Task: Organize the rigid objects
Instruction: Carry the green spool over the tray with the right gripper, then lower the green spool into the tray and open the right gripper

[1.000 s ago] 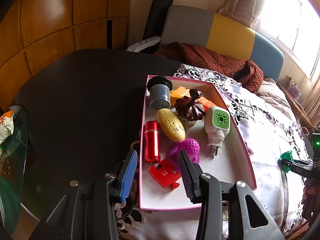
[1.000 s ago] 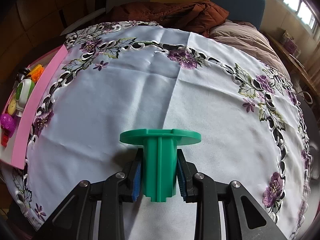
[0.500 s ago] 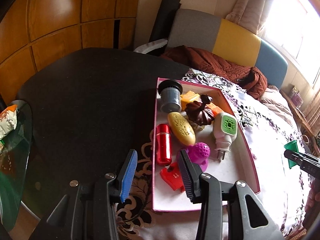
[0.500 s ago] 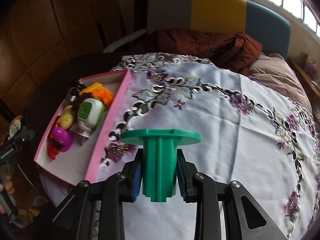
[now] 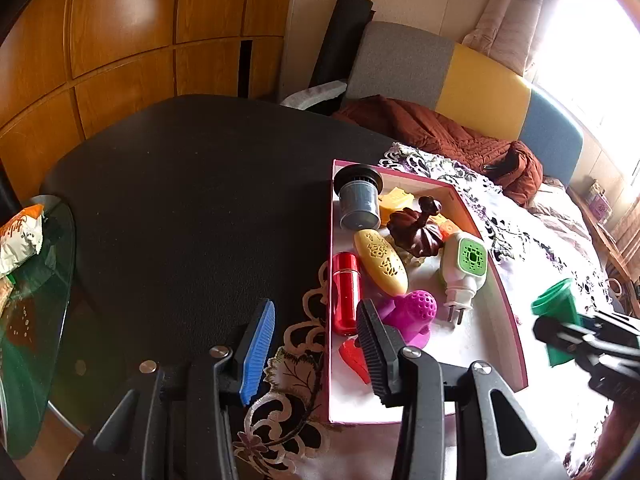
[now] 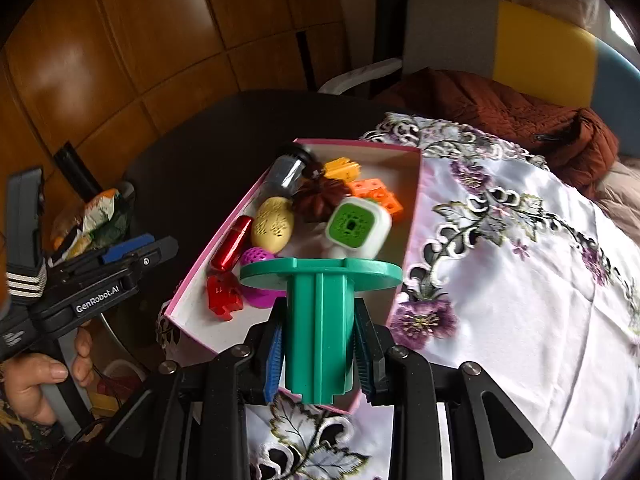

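The right tool (image 6: 320,354) is clamped on a green plastic spool (image 6: 320,320) — its blue-lined fingers (image 6: 275,360) press the ribbed stem from both sides, with the wide round flange at the far end. The spool is held above the near end of a pink box (image 6: 414,216), whose near corner shows just beneath the stem. In the left wrist view the same spool (image 5: 558,312) appears at the right edge, just right of the box's right wall (image 5: 508,300).

The left tool (image 5: 316,344) stands with its fingers apart and nothing between them; one finger has a blue pad (image 5: 258,352), the other overlaps the near left part of the box in that view. It sits at the box's near left, over the dark tabletop (image 5: 200,200) and the lace edge of a floral cloth (image 6: 520,280).

Inside the box lie a grey cylinder with a black cap (image 5: 359,202) at the far left, a red metal tube (image 5: 346,292) along the left wall, a yellow perforated oval (image 5: 380,262), a dark brown pumpkin-shaped piece (image 5: 416,228), orange blocks (image 6: 374,194), a white plug-in device with a green face (image 5: 464,266), a magenta dotted knob (image 5: 412,316) and a red flat piece (image 6: 222,290) nearest — all crowded toward the far and left side.

A brown jacket (image 6: 500,108) lies on the seat beyond the tabletop.
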The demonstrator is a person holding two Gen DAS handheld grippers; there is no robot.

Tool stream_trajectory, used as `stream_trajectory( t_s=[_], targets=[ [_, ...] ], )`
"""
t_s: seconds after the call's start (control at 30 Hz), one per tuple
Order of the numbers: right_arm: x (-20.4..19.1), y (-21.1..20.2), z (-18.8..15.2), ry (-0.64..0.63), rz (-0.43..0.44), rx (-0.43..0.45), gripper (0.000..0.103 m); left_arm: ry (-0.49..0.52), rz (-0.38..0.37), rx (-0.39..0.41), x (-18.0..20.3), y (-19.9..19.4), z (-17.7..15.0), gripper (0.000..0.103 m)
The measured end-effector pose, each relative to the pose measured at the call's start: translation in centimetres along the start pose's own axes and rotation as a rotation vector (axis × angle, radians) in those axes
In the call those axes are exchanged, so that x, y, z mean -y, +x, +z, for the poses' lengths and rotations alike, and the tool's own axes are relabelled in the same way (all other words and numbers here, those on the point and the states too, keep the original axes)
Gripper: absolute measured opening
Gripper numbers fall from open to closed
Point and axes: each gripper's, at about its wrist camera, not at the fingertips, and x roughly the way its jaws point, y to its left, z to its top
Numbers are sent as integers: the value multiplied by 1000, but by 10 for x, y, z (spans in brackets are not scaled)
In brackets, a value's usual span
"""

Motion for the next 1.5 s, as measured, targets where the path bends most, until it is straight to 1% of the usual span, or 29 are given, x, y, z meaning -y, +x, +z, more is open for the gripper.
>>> stream_trajectory(
  t_s=[0.1,0.23,0.37,0.53,0.6,0.73,0.8,0.87,0.97,1.0,1.03,1.07,1.23,1.33,1.5],
  targets=[
    [-9,19,0,-15,4,-50,30,-2,0,0,-1,0,0,43],
    [-13,45,-3,-25,-17,-114,31,-7,2,-9,-3,3,-1,43],
    [-12,68,-9,-27,-66,-167,31,-4,3,-16,-4,6,-2,43],
    [-5,69,-12,5,-69,-145,33,-9,3,-25,-4,10,-3,43],
    [-2,68,-14,19,-64,-139,40,-9,2,-25,-4,11,-3,43],
    [2,61,-17,40,-40,-127,42,-11,3,-24,-4,11,-2,43],
    [3,57,-19,52,-30,-122,47,-10,3,-21,-4,10,-3,43],
    [1,53,-20,56,-26,-115,49,-10,3,-21,-4,10,-3,43],
    [-1,49,-22,41,-39,-99,48,-8,3,-20,-3,10,-2,43],
    [-2,49,-22,34,-40,-98,45,-6,3,-20,-2,10,-2,43],
    [-3,49,-22,27,-47,-96,40,-3,3,-19,-2,9,-2,43],
    [-5,50,-22,18,-55,-94,31,-2,1,-20,-1,8,-2,43],
    [-8,55,-17,5,-100,-68,30,7,12,-6,1,2,0,43],
    [-4,60,-13,14,-114,-71,30,13,24,3,1,-2,0,43],
    [3,60,-14,73,-83,-83,32,12,38,17,2,-9,1,47]
  ],
)
